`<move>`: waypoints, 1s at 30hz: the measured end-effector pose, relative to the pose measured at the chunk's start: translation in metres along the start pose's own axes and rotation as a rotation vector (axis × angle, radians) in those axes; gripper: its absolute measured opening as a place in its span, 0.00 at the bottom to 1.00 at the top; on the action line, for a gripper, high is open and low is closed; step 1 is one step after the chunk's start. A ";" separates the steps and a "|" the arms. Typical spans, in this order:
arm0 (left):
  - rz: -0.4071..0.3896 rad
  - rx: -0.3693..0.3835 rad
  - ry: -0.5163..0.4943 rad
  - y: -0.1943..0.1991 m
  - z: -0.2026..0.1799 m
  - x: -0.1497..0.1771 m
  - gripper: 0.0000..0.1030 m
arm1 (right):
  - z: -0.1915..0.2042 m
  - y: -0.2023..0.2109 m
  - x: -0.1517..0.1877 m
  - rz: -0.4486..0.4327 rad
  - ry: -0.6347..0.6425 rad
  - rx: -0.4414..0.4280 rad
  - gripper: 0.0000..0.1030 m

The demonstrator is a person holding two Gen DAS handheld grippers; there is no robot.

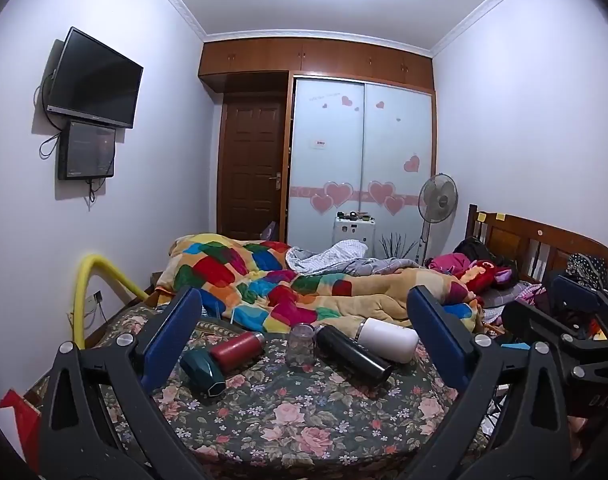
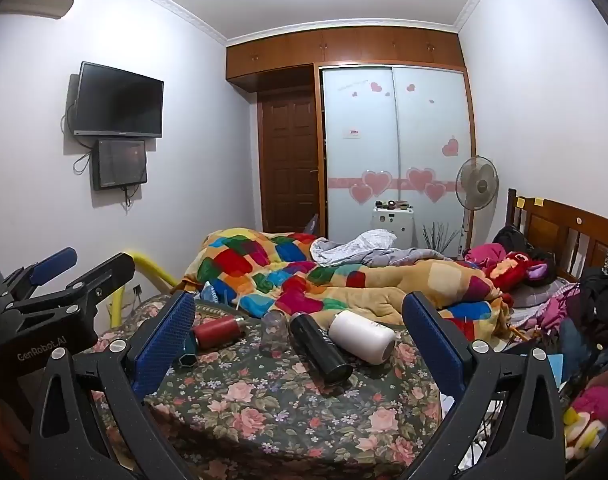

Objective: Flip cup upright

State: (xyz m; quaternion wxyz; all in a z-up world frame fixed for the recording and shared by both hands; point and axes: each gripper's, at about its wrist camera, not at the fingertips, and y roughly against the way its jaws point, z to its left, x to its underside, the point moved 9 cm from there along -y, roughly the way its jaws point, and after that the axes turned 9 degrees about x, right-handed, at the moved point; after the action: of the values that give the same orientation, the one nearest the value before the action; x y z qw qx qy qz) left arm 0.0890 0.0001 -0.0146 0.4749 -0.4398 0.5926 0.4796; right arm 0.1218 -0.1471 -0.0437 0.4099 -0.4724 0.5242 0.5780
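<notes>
While both claws hang spread and empty, the clear cup stands mouth-down on the bed between the red bottle and black bottle; grip its sides squarely, avoiding both.

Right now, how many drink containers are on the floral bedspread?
5. Left to right: dark green flask lying, red flask lying, clear glass cup standing mouth-down, black flask lying, white flask lying. More may be hidden under the patchwork quilt.
</notes>
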 end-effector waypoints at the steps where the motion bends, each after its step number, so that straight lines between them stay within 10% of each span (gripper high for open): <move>1: 0.001 -0.001 0.001 0.000 0.000 0.000 1.00 | 0.000 0.000 0.000 0.000 0.000 0.000 1.00; 30: -0.004 -0.020 -0.011 0.007 0.006 -0.005 1.00 | -0.002 0.004 -0.002 0.006 -0.019 -0.003 1.00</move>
State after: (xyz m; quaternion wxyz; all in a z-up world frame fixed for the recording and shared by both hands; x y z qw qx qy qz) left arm 0.0840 0.0070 -0.0092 0.4746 -0.4431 0.5843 0.4868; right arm 0.1182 -0.1500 -0.0409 0.4125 -0.4659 0.5208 0.5844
